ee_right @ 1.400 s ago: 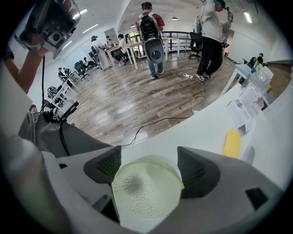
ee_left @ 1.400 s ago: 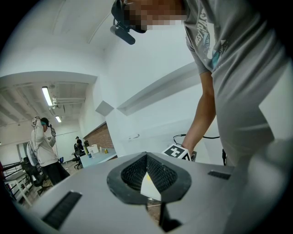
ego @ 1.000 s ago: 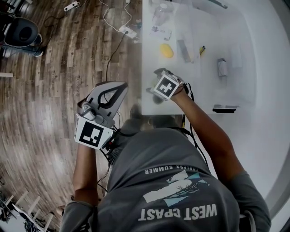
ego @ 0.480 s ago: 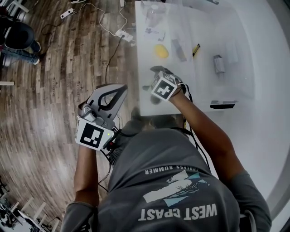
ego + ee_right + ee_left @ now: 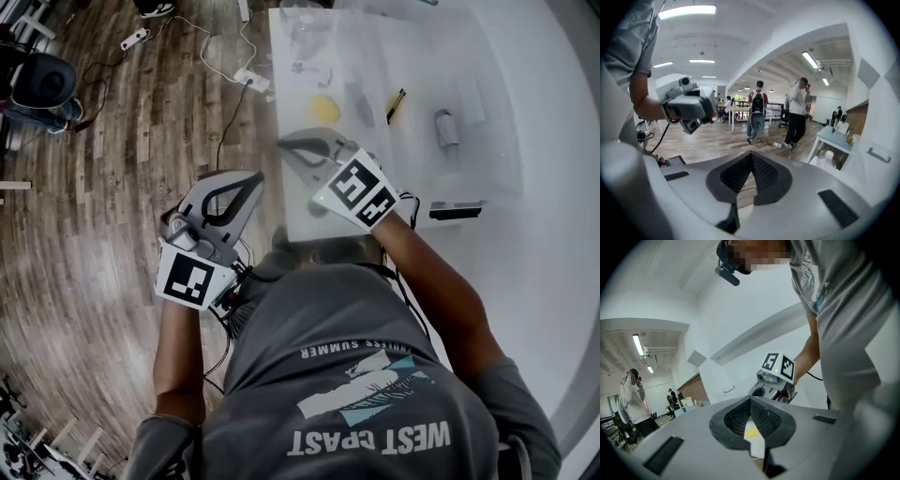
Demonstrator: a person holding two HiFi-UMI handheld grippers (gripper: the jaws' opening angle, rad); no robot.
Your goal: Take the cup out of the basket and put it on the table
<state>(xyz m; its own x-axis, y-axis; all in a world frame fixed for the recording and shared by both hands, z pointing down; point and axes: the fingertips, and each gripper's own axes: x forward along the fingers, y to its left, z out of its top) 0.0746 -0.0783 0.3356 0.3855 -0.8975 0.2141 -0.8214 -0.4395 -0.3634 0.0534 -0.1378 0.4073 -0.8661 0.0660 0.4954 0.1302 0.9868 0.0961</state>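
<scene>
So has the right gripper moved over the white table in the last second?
Yes. Against the small yellow object on the white table, the right gripper has turned, cube end shifting right, shut jaws swinging left.

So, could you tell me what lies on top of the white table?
A round yellow object, a clear plastic bottle and a small grey object; the right gripper hides the near-left part.

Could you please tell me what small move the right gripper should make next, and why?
Probably open the right gripper and carry it farther over the table: its jaws are together with nothing between them, and neither cup nor basket shows in any view.
</scene>
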